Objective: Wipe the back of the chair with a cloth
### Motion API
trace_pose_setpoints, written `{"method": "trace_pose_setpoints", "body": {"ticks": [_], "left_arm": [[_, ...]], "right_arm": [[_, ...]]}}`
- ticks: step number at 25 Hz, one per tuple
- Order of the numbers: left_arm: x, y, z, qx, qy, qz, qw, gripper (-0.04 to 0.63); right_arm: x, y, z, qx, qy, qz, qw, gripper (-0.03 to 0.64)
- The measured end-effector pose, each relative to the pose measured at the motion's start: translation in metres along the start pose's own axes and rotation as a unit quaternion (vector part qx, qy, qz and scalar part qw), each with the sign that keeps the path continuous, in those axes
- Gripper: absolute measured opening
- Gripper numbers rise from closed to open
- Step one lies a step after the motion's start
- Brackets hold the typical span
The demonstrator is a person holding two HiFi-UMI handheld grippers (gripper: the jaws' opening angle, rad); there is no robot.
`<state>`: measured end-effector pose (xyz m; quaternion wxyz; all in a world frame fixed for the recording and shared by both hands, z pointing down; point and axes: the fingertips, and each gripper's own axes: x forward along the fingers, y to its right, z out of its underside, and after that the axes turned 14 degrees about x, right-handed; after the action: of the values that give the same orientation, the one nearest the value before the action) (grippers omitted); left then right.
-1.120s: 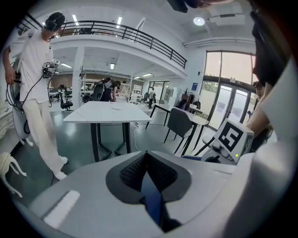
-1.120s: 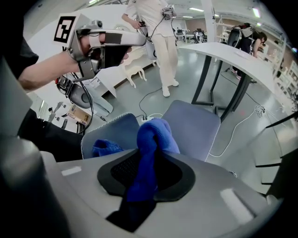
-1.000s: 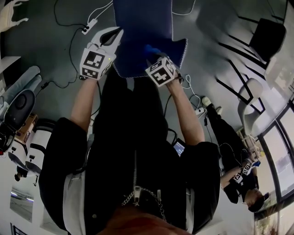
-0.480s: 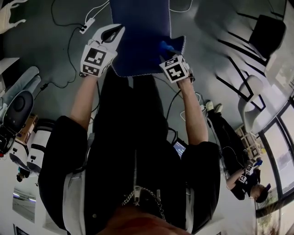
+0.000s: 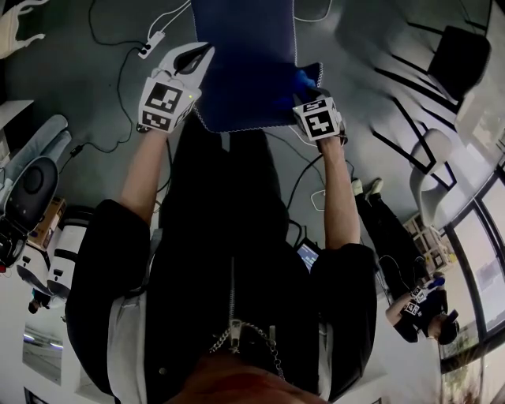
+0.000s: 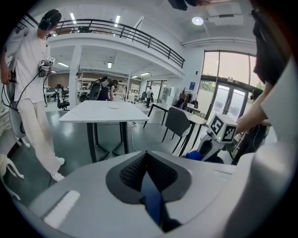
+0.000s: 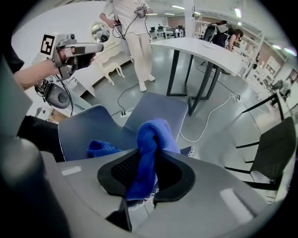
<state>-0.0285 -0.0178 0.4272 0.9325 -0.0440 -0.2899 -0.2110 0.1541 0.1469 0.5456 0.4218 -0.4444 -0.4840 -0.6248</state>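
Note:
The blue chair back (image 5: 245,87) stands just in front of me, its seat (image 5: 245,24) beyond it. My left gripper (image 5: 197,57) is shut on the back's left edge; in the left gripper view a thin blue edge (image 6: 151,195) sits between the jaws of the left gripper (image 6: 146,162). My right gripper (image 5: 306,93) is shut on a bunched blue cloth (image 5: 300,79) at the back's upper right corner. In the right gripper view the cloth (image 7: 151,139) bulges out of the right gripper (image 7: 142,169) against the chair back (image 7: 88,130).
Cables and a power strip (image 5: 150,47) lie on the grey floor. A black chair (image 5: 461,55) stands at the right, another person (image 5: 418,308) at lower right, and equipment (image 5: 31,189) at the left. A white table (image 7: 200,49) stands beyond the chair.
My right gripper has slid to the right along the top of the chair back with the cloth in it. The left gripper has stayed on the left edge.

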Motion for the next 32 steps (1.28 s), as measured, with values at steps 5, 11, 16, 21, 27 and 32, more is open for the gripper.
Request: {"method": "trace_pose_setpoints", "body": {"ticks": [5,11,16,21,27,32], "left_arm": [[-0.005,-0.006,0.006,-0.004,0.001,-0.003,1.0000,0.011],[-0.015,-0.018,0.020,-0.017,-0.001,-0.014,0.9998,0.011],[-0.026,-0.029,0.029,-0.027,-0.003,-0.024,0.9993,0.011],[-0.044,-0.046,0.042,-0.038,-0.011,-0.041,0.9984,0.011],[-0.056,-0.061,0.064,-0.052,-0.022,-0.054,0.9970,0.011],[-0.062,-0.065,0.077,-0.059,-0.028,-0.058,0.9962,0.011]], "right_arm": [[-0.005,-0.003,-0.016,-0.024,0.017,0.026,0.999,0.097],[-0.011,-0.069,-0.079,-0.061,0.068,-0.031,0.995,0.097],[0.005,-0.132,-0.115,-0.101,0.075,-0.081,0.989,0.097],[0.025,-0.184,-0.137,-0.111,0.072,-0.126,0.983,0.098],[0.067,-0.229,-0.136,-0.128,0.043,-0.163,0.977,0.098],[0.099,-0.245,-0.112,-0.137,-0.005,-0.171,0.976,0.098]]}}
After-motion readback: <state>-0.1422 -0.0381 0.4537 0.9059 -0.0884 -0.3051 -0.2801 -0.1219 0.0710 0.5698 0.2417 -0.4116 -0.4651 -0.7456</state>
